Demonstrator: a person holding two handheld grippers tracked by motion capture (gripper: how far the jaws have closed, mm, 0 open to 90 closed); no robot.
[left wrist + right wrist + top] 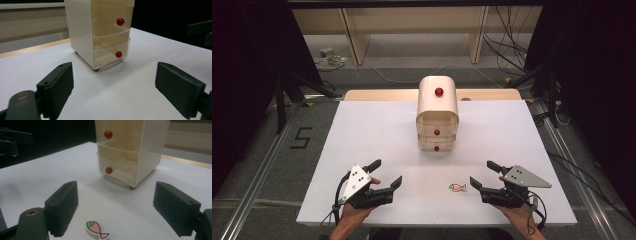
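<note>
Right now the white rectangular desk (pixel 362 150) carries everything I work with, so I start from it. Standing near the middle of its far edge is the cream plastic mini chest of drawers (pixel 438 114), rounded on top, with clear drawer fronts and small red round knobs (pixel 436 132) facing my side; I judge it sits that way so the knobs can be pulled straight toward the near edge. From what I can see, its drawers are pushed in.

My left gripper (pixel 388 173) hovers near the near-left corner and my right gripper (pixel 480 173) near the near-right corner, both pointing inward toward the middle, well apart from the chest. Both have their black jaws spread wide with nothing between the pads; in each gripper view I see bare desk between them. I take this as a ready stance, each hand free to go for a knob or the small piece.

Smallest is the flat fish-shaped token (pixel 457 187), pink and green with a white border, lying flat close to the near edge, just beside the right gripper's jaws. From the right gripper view it lies (pixel 97 230) just ahead of the jaws and low, so that hand looks best placed to pick it up, probably for a drawer.
</note>
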